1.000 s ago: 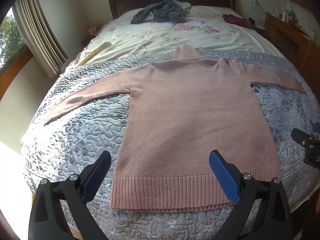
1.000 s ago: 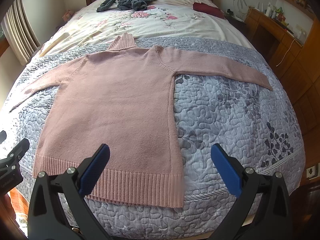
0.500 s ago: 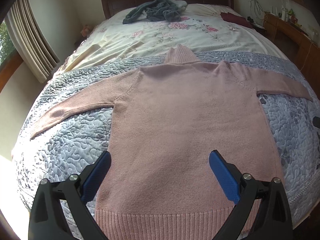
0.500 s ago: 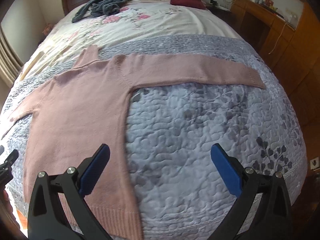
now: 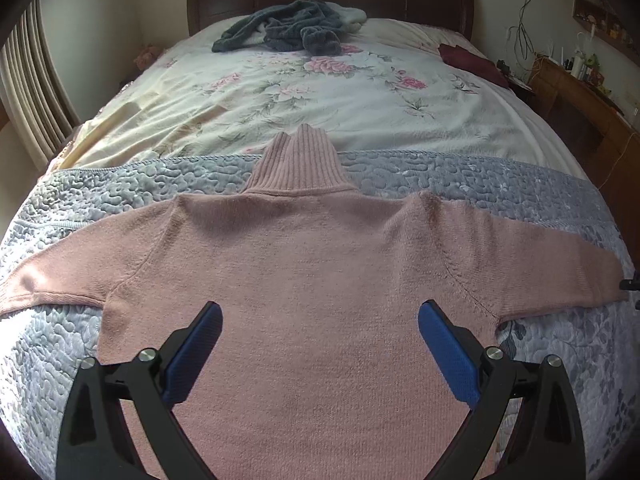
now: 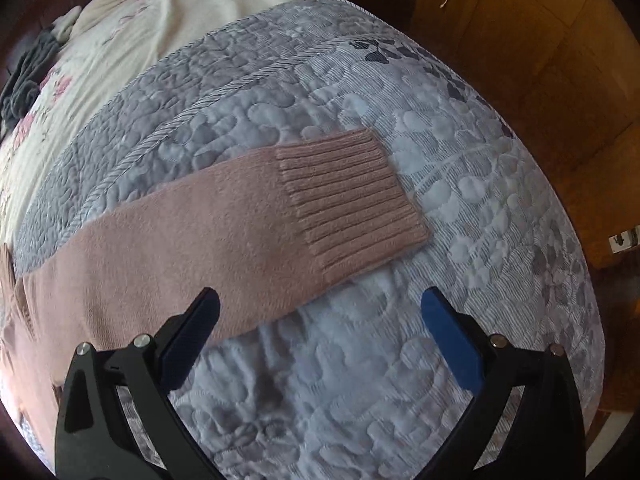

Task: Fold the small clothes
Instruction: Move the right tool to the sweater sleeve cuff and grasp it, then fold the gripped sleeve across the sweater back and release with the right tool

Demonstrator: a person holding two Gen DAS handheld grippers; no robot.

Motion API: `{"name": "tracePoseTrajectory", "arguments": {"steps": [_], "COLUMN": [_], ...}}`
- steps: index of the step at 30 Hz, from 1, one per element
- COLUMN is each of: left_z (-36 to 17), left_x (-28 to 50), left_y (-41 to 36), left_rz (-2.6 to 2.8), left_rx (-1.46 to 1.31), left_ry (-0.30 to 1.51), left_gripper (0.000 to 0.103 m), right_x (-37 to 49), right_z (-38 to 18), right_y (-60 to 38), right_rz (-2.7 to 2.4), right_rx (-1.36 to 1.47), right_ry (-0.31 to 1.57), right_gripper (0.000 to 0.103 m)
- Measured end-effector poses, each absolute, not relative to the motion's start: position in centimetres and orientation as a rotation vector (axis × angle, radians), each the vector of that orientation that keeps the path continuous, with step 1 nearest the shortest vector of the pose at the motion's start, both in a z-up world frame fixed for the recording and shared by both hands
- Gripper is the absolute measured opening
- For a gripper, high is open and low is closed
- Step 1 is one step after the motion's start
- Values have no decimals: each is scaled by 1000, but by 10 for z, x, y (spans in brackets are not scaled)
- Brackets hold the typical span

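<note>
Since the earlier frame, right gripper (image 6: 320, 312) (jaws spread, empty) advanced to the sweater's (image 5: 312, 280) right cuff (image 6: 348, 200), just ahead; sleeve axis runs leftward. Left gripper (image 5: 320, 320), spread, hovers mid-sweater on the quilt (image 6: 460, 160).

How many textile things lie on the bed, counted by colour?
Pink: 1, the sweater
Dark grey: 1, the crumpled garment
Dark red: 1, the folded cloth
White: 1, a piece behind the grey one
Total: 4, bedcovers not counted
</note>
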State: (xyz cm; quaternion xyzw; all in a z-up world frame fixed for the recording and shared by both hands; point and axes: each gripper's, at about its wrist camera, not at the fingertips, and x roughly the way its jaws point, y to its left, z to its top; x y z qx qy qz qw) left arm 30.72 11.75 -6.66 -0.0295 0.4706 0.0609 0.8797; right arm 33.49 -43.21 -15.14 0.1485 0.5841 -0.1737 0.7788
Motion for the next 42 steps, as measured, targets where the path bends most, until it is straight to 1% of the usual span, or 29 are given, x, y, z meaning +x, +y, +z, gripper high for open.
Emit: {"name": "tracePoseTrajectory", "arguments": {"steps": [4, 5, 6, 7, 8, 9, 10, 11, 12, 13, 14, 16, 21, 29, 36, 39, 42], "left_z": [-80, -83, -86, -87, -89, -90, -91, -91, -91, -91, -91, -89, -89, -95, -97, -97, -98], "left_x": [321, 322, 322, 322, 323, 323, 323, 323, 323, 322, 322, 321, 321, 322, 321, 321, 322], "left_y": [113, 113, 113, 115, 116, 119, 122, 125, 128, 132, 136, 142, 157, 178, 185, 186, 185], "left_rz": [130, 133, 138, 141, 143, 147, 153, 157, 162, 166, 167, 172, 176, 186, 167, 153, 140], "left_rx": [-32, -17, -2, 9, 16, 19, 20, 18, 15, 9, 2, -5, -22, -63, -86, -98, -102], "left_ry": [1000, 1001, 1003, 1005, 1008, 1010, 1011, 1013, 1015, 1017, 1017, 1016, 1026, 1048, 1052, 1057, 1066], "left_gripper": [99, 99, 99, 99, 99, 99, 99, 99, 99, 99, 99, 99, 99, 99, 99, 99, 99], "right_x": [344, 345, 350, 351, 351, 351, 351, 354, 355, 356, 356, 356, 361, 368, 366, 366, 364], "right_z": [-168, -172, -177, -177, -176, -176, -174, -172, -170, -168, -165, -157, -129, -102, -109, -122, -137], "right_y": [-455, -458, -458, -459, -458, -458, -456, -455, -453, -450, -448, -438, -390, -256, -130, -86, -52], "right_rz": [-365, -358, -354, -358, -354, -346, -339, -328, -313, -289, -262, -244, -147, 108, 337, 405, 401], "right_rx": [427, 449, 468, 471, 473, 479, 477, 472, 471, 480, 500, 497, 420, 296, 233, 212, 130], "right_ry": [1248, 1253, 1257, 1249, 1242, 1236, 1227, 1223, 1219, 1216, 1215, 1200, 1147, 1116, 1136, 1175, 1203], "right_gripper": [97, 91, 89, 84, 77, 73, 63, 50, 42, 26, 14, 12, 11, 11, 11, 11, 11]}}
